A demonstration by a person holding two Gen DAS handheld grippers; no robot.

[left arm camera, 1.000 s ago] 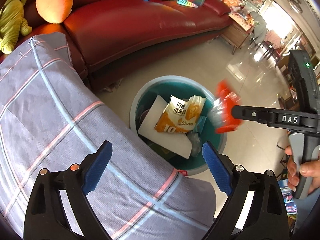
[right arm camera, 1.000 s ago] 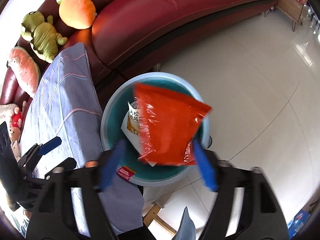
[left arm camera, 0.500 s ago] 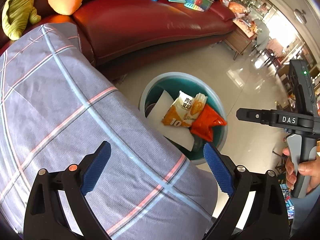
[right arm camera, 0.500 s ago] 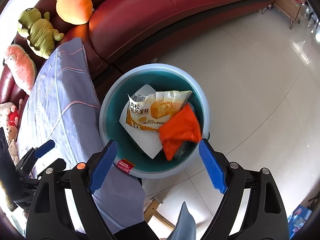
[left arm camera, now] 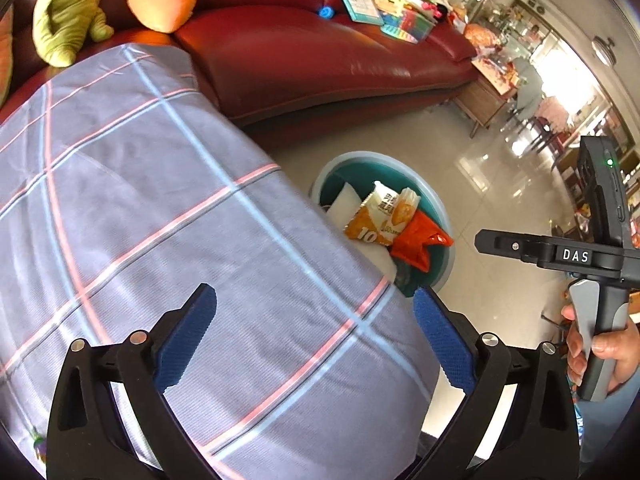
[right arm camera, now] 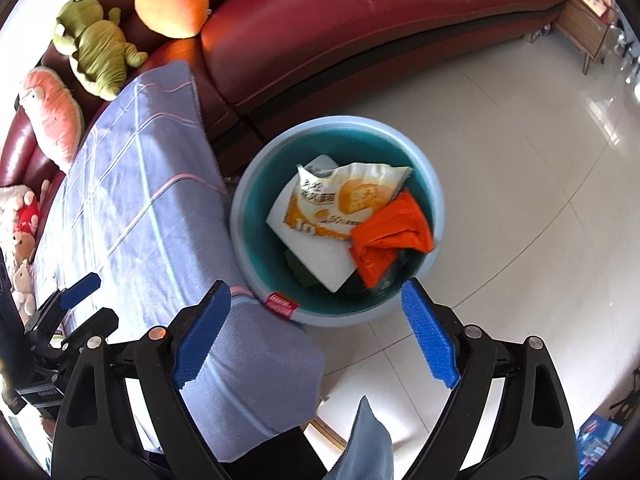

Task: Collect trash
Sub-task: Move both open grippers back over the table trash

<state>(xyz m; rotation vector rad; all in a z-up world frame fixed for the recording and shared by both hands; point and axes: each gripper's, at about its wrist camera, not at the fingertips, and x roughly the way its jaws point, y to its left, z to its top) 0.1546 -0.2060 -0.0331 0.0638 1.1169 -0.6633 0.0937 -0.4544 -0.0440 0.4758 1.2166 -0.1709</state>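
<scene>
A round teal bin with a pale blue rim (right arm camera: 434,184) (left arm camera: 444,208) stands on the floor beside the cloth-covered table. Inside lie an orange-red wrapper (right arm camera: 390,240) (left arm camera: 418,242), an orange and white snack bag (right arm camera: 340,204) (left arm camera: 380,216) and white paper (right arm camera: 320,256). My right gripper (right arm camera: 316,332) is open and empty, above the bin's near rim. My left gripper (left arm camera: 316,340) is open and empty over the table cloth. The right gripper's body also shows in the left wrist view (left arm camera: 560,254), held by a hand.
A grey-blue checked cloth (left arm camera: 160,220) (right arm camera: 132,200) covers the table. A red leather sofa (left arm camera: 320,60) (right arm camera: 360,20) curves behind the bin, with plush toys (right arm camera: 96,52) and books (left arm camera: 360,0). The tiled floor (right arm camera: 520,160) spreads to the right.
The orange-red wrapper left my right gripper and dropped into the bin, where it now lies. The right gripper stays open. The left gripper has drifted left over the table cloth.
</scene>
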